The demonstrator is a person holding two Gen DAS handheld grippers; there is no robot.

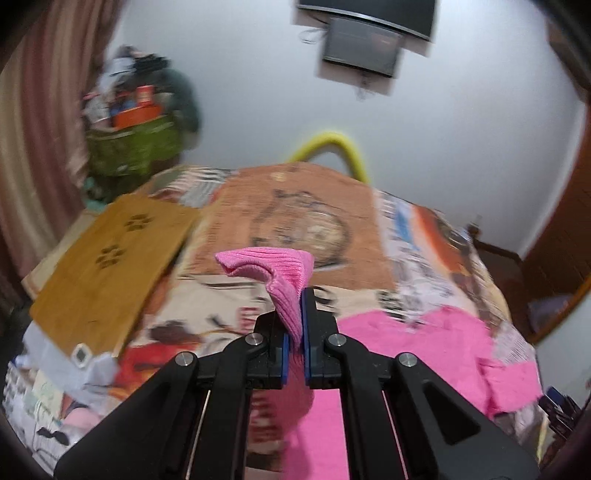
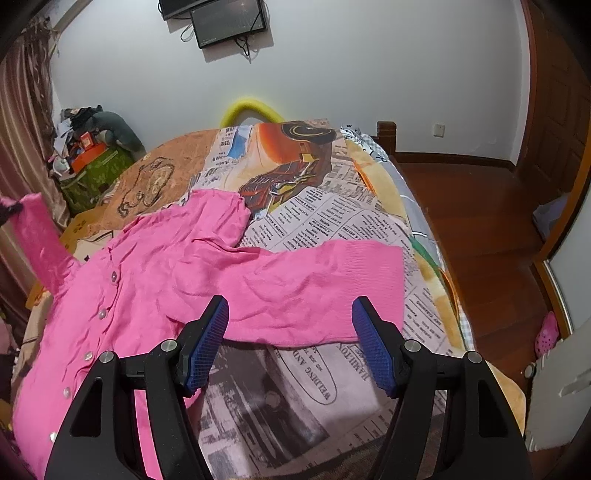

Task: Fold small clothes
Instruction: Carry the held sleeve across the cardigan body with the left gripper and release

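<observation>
Both fisheye cams ride the hand-held grippers, tilted down over the bed (image 2: 332,206) toward the far wall. Left sits close over the pink cardigan (image 1: 436,343); both share it and the wall screens (image 2: 229,22).

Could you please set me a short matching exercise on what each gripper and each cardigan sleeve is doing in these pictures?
Things:
1. left gripper
2. right gripper
3. far sleeve
4. near sleeve

States:
A. lying flat on the bedspread
B. lifted up
C. shut on a cuff
D. open, holding nothing

Pairs: 1-C, 2-D, 3-B, 4-A
</observation>
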